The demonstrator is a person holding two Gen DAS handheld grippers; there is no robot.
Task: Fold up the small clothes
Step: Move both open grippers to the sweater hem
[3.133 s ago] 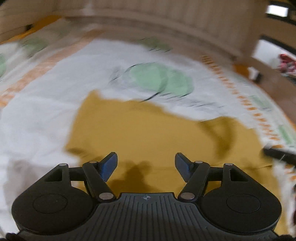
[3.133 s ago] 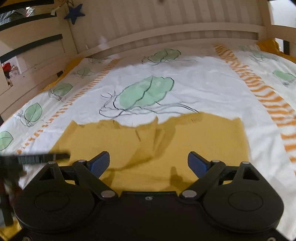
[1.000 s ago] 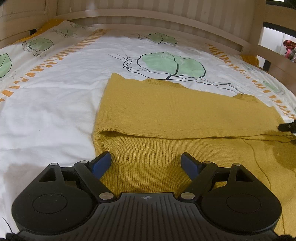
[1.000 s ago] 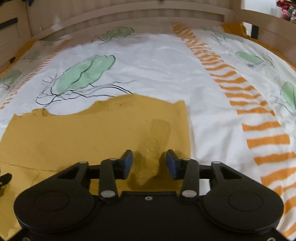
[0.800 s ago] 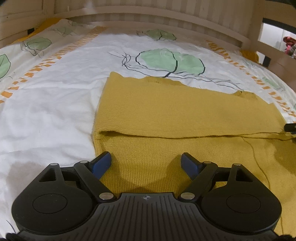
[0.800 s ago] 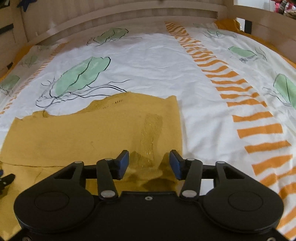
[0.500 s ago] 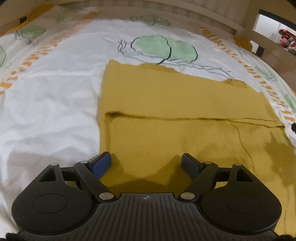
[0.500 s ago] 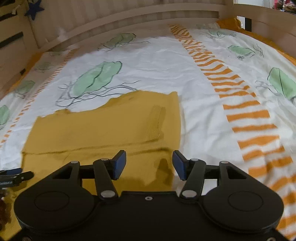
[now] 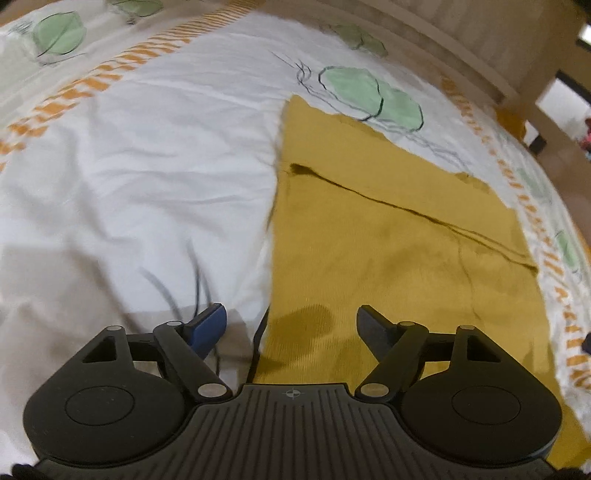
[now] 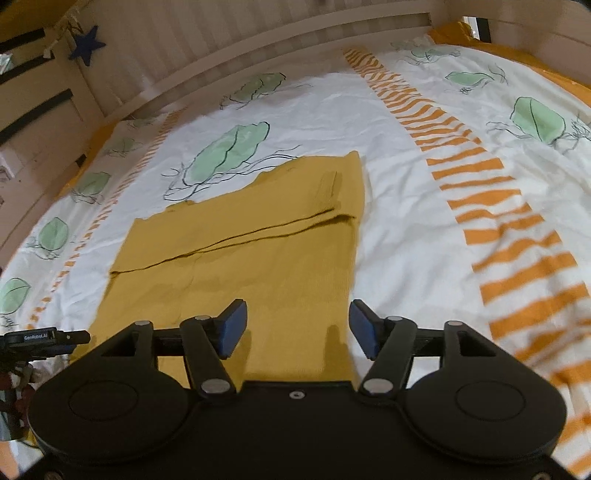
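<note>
A mustard-yellow knit garment [image 9: 388, 240] lies flat on the bed, with a folded layer's edge running across it. It also shows in the right wrist view [image 10: 258, 251]. My left gripper [image 9: 291, 325] is open and empty, above the garment's near left edge. My right gripper [image 10: 295, 325] is open and empty, above the garment's near right edge. The tip of the left gripper [image 10: 48, 338] shows at the far left of the right wrist view.
The white bedsheet [image 9: 129, 166] has green leaf prints and orange stripes [image 10: 480, 192]. A wooden slatted bed rail [image 10: 258, 33] runs along the far side. A blue star [image 10: 86, 46] hangs on the frame at the upper left.
Both grippers have pulled back and risen from the garment. The right gripper, nearly closed a second ago, has opened wider. The left gripper has shifted left to the garment's left edge.
</note>
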